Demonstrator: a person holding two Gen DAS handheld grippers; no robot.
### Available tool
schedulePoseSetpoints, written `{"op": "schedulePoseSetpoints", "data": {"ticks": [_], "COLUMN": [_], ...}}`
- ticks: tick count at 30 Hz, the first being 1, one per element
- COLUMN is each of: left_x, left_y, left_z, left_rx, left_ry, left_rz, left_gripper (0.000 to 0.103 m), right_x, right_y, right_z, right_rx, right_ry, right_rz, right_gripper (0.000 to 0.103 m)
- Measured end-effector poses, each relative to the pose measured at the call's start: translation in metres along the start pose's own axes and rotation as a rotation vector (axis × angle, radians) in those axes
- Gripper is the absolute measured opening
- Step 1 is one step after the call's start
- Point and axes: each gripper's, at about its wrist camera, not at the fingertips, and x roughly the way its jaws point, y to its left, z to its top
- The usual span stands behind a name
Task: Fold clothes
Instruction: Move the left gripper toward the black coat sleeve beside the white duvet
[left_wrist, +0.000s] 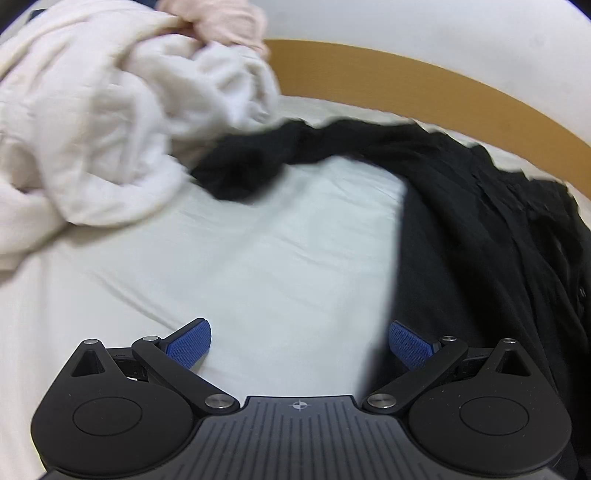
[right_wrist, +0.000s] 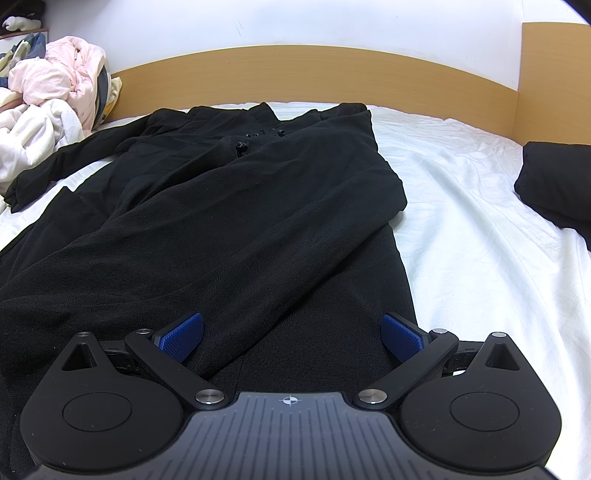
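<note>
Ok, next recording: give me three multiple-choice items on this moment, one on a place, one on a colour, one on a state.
1. Where is the pile of light clothes relative to the black garment?
A. left
B. right
C. on top

2. What colour are the left hand-held gripper pads?
A. red
B. blue
C. green

3. What state is the right hand-held gripper in?
A. shut on cloth
B. shut, empty
C. open

Key: 1 A, the pile sits at the left edge of the right wrist view. 2 B, blue ribbed pads show. 3 C, its fingers stand wide apart with nothing between them.

Left gripper (left_wrist: 299, 345) and right gripper (right_wrist: 291, 338) both spread wide.
</note>
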Motion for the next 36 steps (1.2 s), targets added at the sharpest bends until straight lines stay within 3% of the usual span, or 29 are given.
{"op": "schedulePoseSetpoints", "data": {"ticks": [7, 12, 18, 22, 25, 33, 36], "left_x": [-0.004, 0.019, 0.06, 0.092, 0.107, 0.127, 0.129], "left_y": [0.05, 0.057, 0.056, 0.065, 0.073, 0.073, 0.072], "left_z": [0.043, 0.045, 0.071, 0.083, 0.089, 0.094, 0.096], "left_rx": [-0.041, -0.209, -0.396, -0.506, -0.58, -0.5, -0.5], "left_ry": [-0.07, -0.057, -0.084, -0.101, -0.113, -0.17, -0.171], "left_rz": [0.114, 0.136, 0.126, 0.202, 0.199, 0.229, 0.23], "left_gripper": [0.102, 0.102, 0.102, 0.102, 0.102, 0.102, 0.102], "right_x": [0.0, 0.001, 0.001, 0.001, 0.001, -0.002, -0.016], "right_y": [0.0, 0.0, 0.0, 0.0, 0.001, 0.001, -0.007], "right_z": [0.0, 0.0, 0.0, -0.001, -0.001, 0.001, 0.002], "right_rx": [0.0, -0.001, 0.0, 0.0, -0.001, -0.009, 0.015], "right_ry": [0.0, -0.001, -0.001, -0.002, -0.002, 0.004, -0.044], "right_rz": [0.0, -0.001, 0.0, 0.0, 0.0, 0.0, 0.052], "right_gripper": [0.103, 0.103, 0.103, 0.103, 0.103, 0.103, 0.103]}}
